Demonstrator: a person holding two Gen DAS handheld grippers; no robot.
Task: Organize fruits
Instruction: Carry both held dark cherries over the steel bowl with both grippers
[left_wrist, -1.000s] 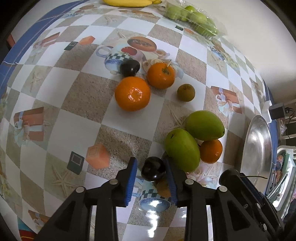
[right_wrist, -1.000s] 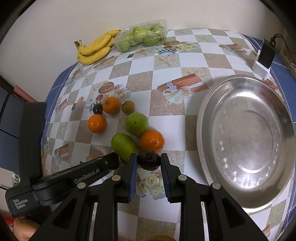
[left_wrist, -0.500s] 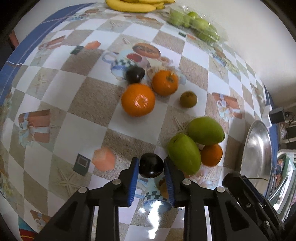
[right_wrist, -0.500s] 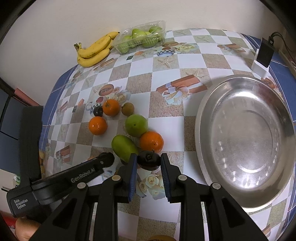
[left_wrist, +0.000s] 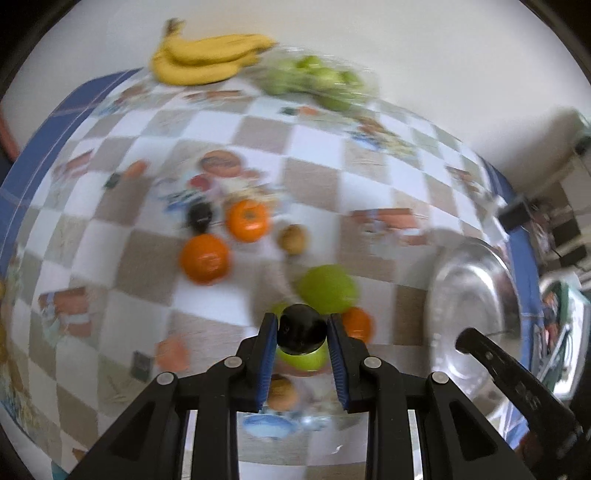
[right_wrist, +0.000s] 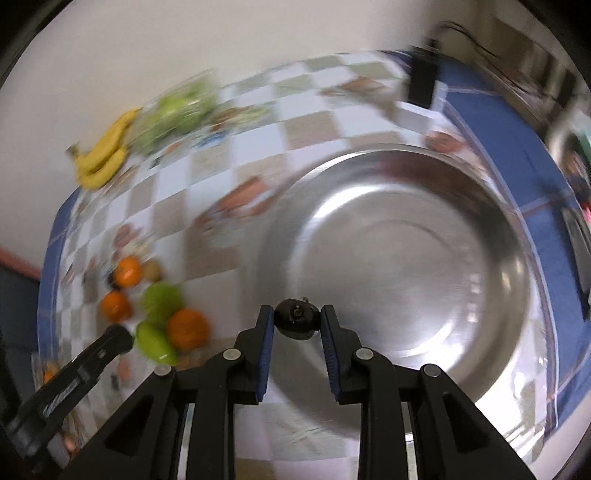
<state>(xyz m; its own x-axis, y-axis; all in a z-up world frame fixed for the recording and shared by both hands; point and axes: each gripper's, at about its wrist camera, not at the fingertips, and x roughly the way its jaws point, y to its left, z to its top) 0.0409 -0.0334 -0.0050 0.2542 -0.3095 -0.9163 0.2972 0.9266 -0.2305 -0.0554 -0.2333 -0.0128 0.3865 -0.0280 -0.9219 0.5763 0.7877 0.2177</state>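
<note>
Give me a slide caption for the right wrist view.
Right claw carries a dark plum over the rim of the empty steel bowl.

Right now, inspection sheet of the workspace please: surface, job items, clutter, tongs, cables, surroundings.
Surface: checkered tablecloth, blue border.
Job's things: steel basin, nothing seen inside it; oranges, green mangoes, small brown fruit, dark plum loose on the cloth.
Clutter: bananas, tray of green fruit by the wall.
Tongs: left tongs shut on a dark fruit; right tongs shut on another dark fruit near the basin's rim.
Cables: cable at a black box.
Surroundings: pale wall.
</note>
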